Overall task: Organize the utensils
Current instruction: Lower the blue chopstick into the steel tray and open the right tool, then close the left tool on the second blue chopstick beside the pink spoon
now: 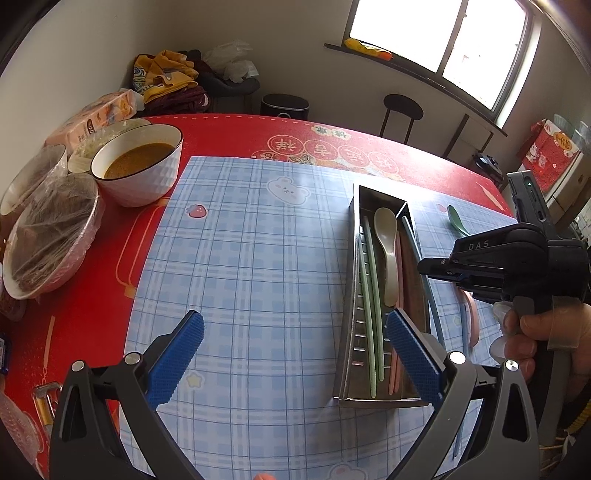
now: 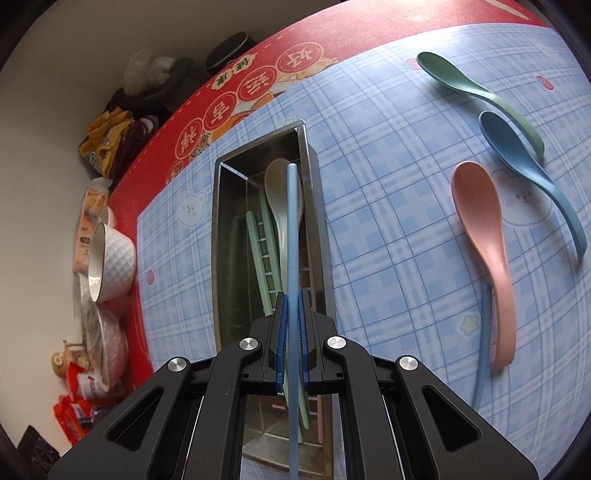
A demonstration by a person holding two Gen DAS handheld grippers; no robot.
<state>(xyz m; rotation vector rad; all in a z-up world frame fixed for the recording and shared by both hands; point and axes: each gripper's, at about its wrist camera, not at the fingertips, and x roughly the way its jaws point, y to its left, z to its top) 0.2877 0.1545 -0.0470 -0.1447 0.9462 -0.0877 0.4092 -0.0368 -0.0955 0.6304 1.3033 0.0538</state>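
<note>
A steel utensil tray (image 1: 349, 295) (image 2: 221, 236) lies on the blue plaid mat and holds green chopsticks (image 1: 369, 295), pink chopsticks (image 1: 394, 362) and a beige spoon (image 1: 387, 240) (image 2: 277, 192). My right gripper (image 2: 291, 332) (image 1: 424, 266) is shut on a blue chopstick (image 2: 291, 229) and holds it above the tray's right side. My left gripper (image 1: 295, 354) is open and empty, low over the mat at the tray's near end. A pink spoon (image 2: 487, 251), a blue spoon (image 2: 532, 177), a green spoon (image 2: 476, 88) and another blue chopstick (image 2: 482, 350) lie on the mat right of the tray.
A bowl of brown soup (image 1: 138, 162), plastic-wrapped bowls (image 1: 51, 236) and a tissue pack (image 1: 96, 118) stand on the red tablecloth (image 1: 229, 133) at the left. A stool (image 1: 400, 110) and a window (image 1: 436, 33) are beyond the table.
</note>
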